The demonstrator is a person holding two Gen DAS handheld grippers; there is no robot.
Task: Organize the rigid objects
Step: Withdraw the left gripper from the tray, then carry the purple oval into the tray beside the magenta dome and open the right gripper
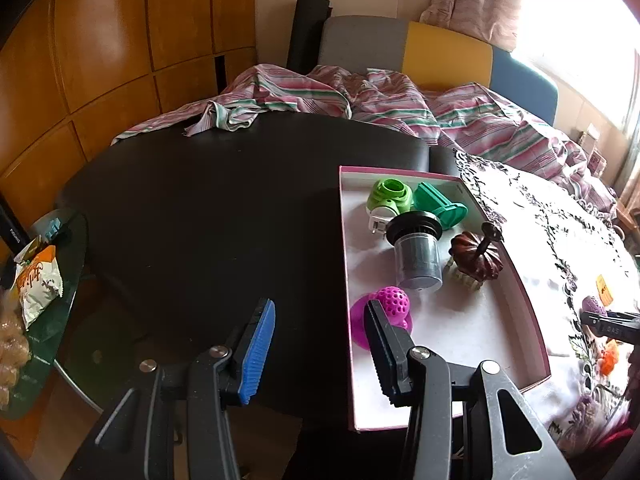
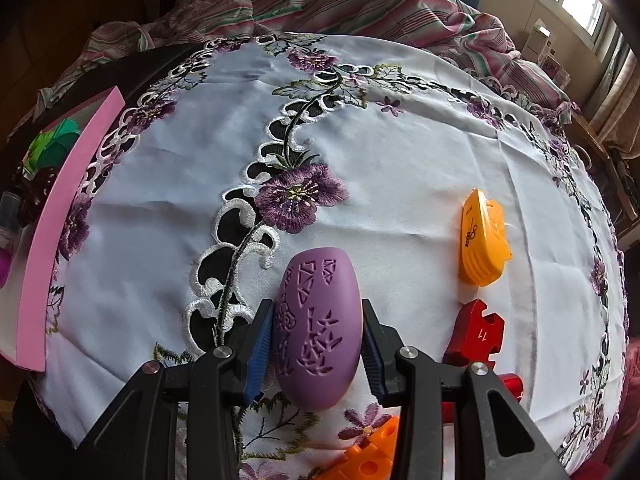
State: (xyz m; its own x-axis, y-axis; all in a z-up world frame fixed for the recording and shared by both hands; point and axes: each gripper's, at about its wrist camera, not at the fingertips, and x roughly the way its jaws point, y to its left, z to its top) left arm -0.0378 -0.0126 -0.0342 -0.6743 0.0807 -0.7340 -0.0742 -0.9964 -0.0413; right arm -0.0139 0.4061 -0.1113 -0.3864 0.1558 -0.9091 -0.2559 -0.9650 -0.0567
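Sorting stage, partly complete. The right gripper [image 2: 318, 344] is clamped on a purple egg-shaped plastic object with carved patterns [image 2: 316, 332], held between the two pads above the white embroidered tablecloth [image 2: 400, 152]. The left gripper [image 1: 320, 340] is seen with its fingers apart and nothing between them, beside the near left corner of the shallow pink-walled white tray [image 1: 524, 300]. Ahead of and to the right of its fingers, five items are already gathered in the tray: a magenta perforated dome piece [image 1: 394, 306], a clear cylinder with a black ribbed cap [image 1: 416, 256], a dark brown pumpkin-shaped ornament [image 1: 476, 256], a light green round plug-in device [image 1: 388, 198] and a teal ribbed plastic part [image 1: 438, 202]. Outside the tray, right of the right gripper's fingers, a yellow-orange ridged clip-like piece [image 2: 482, 240] and a red notched block [image 2: 478, 332] lie on the cloth; an orange holed block [image 2: 368, 456] lies below the fingers. By judgement, the held egg and these three loose pieces are left to be placed
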